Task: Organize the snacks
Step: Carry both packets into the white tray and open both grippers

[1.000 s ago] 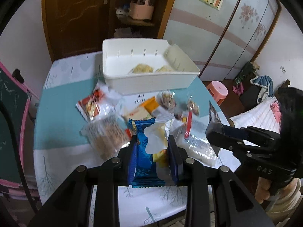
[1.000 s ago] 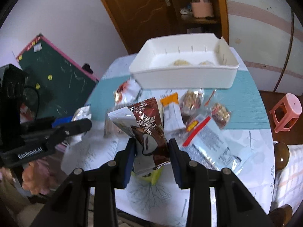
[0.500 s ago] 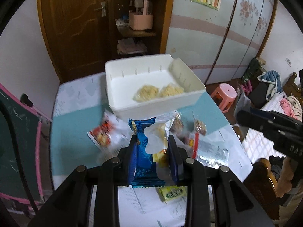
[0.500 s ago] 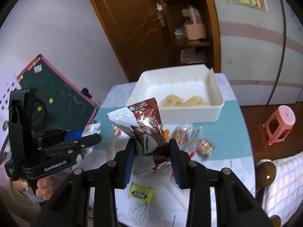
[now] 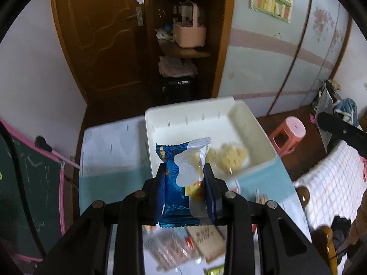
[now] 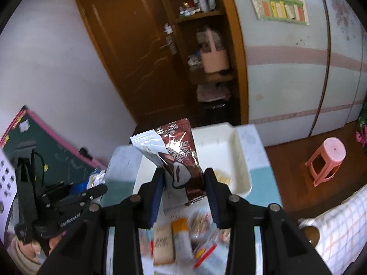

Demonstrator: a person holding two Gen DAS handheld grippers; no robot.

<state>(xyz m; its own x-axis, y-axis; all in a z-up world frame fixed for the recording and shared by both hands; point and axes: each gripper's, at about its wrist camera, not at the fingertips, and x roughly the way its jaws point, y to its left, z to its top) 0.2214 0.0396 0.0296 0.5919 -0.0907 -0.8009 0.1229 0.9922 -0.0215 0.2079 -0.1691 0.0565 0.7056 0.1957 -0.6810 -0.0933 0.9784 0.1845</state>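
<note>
My left gripper [image 5: 184,171] is shut on a blue snack packet [image 5: 176,183] and holds it high above the table, in front of the white bin [image 5: 252,123]. Two pale cracker packs [image 5: 231,158] lie in the bin. My right gripper [image 6: 184,174] is shut on a brown snack packet [image 6: 181,158] with snowflake print, also raised over the near edge of the white bin [image 6: 240,160]. The left gripper shows at the lower left of the right wrist view [image 6: 98,190]. The right gripper's tip shows at the right of the left wrist view [image 5: 337,128].
Several loose snack packets [image 6: 183,233] lie on the table [image 5: 110,151] below both grippers. A pink stool [image 6: 325,160] stands on the floor to the right. A chalkboard [image 5: 27,183] leans at the left. A wooden door and shelves are behind the table.
Both grippers have risen and moved forward toward the bin, each still holding its packet. The table and loose snacks now lie lower in view.
</note>
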